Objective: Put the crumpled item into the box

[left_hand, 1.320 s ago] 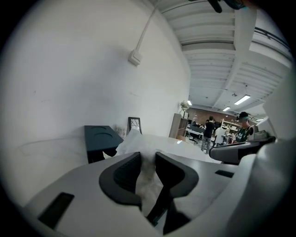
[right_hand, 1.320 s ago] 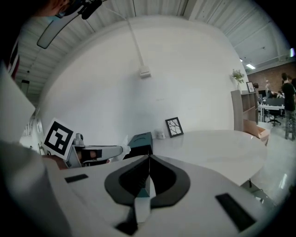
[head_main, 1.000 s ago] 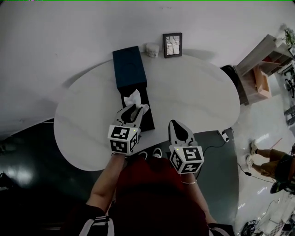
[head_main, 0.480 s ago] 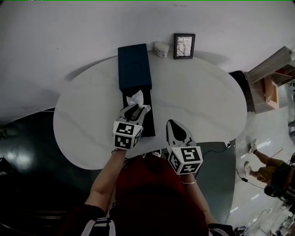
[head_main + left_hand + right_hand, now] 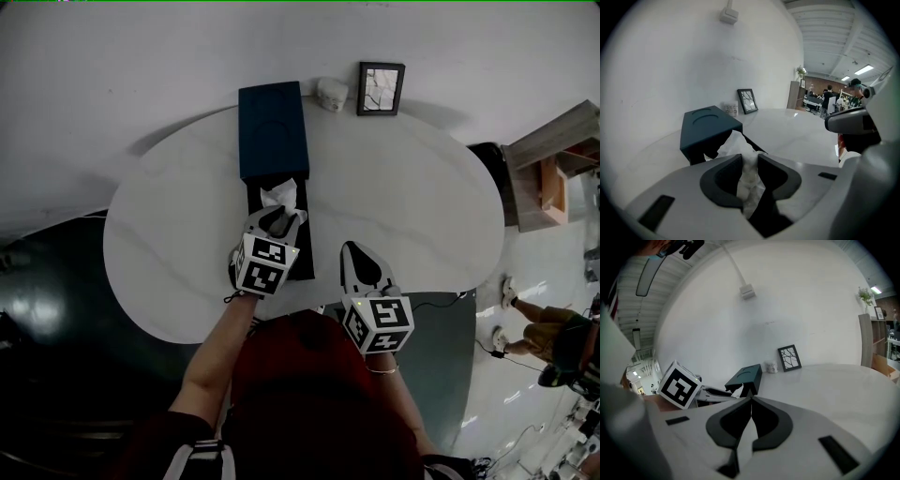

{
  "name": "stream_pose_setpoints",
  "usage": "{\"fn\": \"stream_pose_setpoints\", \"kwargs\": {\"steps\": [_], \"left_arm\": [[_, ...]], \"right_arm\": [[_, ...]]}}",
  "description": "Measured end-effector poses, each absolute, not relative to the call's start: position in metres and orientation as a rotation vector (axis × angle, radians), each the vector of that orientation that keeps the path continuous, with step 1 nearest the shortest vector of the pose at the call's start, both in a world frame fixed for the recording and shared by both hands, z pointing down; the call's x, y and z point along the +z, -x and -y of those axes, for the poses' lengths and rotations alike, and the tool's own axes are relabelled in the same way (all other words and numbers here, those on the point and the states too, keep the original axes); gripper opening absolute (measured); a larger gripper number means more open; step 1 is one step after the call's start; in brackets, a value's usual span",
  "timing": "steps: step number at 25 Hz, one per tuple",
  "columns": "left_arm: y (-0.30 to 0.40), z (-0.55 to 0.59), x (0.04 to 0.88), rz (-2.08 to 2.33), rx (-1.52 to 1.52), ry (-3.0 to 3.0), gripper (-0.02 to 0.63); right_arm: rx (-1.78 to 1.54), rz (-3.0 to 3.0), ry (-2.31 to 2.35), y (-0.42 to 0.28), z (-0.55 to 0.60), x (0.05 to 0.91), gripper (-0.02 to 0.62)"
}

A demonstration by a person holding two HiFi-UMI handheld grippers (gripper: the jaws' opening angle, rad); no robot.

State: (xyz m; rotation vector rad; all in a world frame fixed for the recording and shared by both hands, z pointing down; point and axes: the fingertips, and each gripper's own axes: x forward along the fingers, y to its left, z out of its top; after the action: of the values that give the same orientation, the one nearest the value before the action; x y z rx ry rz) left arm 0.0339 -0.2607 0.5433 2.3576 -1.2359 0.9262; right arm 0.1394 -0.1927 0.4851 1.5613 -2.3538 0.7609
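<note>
The right claw (image 5: 354, 255) is nearest, over the near edge of the tabletop (image 5: 422, 202) — its jaws are pressed together with nothing between them. Just beyond, to its left, the left claw (image 5: 278, 219) pinches the crumpled paper (image 5: 279, 194). The white wad is held over the black tray (image 5: 306, 255) that sticks out of the dark blue box (image 5: 272, 127). Farthest back, by the wall — a small white jar (image 5: 331, 94) and a picture frame (image 5: 380, 88).

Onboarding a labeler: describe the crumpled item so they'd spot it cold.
On the white table, a dark blue box runs from the wall toward the person. At its open near end, the left claw pinches the crumpled white paper: the only wrinkled thing, far from the jar and framed picture at the wall.
</note>
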Motion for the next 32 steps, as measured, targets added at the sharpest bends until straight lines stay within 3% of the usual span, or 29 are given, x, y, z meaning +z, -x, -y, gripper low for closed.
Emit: {"fn": "stream_pose_setpoints", "kwargs": {"steps": [20, 32], "left_arm": [[-0.043, 0.259, 0.564, 1.093, 1.207, -2.378, 0.124], [-0.047, 0.258, 0.563, 1.059, 1.193, -2.398, 0.173]], "right_arm": [[0.776, 2.360, -1.567, -0.134, 0.200, 0.484, 0.015], [0.758, 2.348, -1.593, -0.136, 0.196, 0.478, 0.015]]}}
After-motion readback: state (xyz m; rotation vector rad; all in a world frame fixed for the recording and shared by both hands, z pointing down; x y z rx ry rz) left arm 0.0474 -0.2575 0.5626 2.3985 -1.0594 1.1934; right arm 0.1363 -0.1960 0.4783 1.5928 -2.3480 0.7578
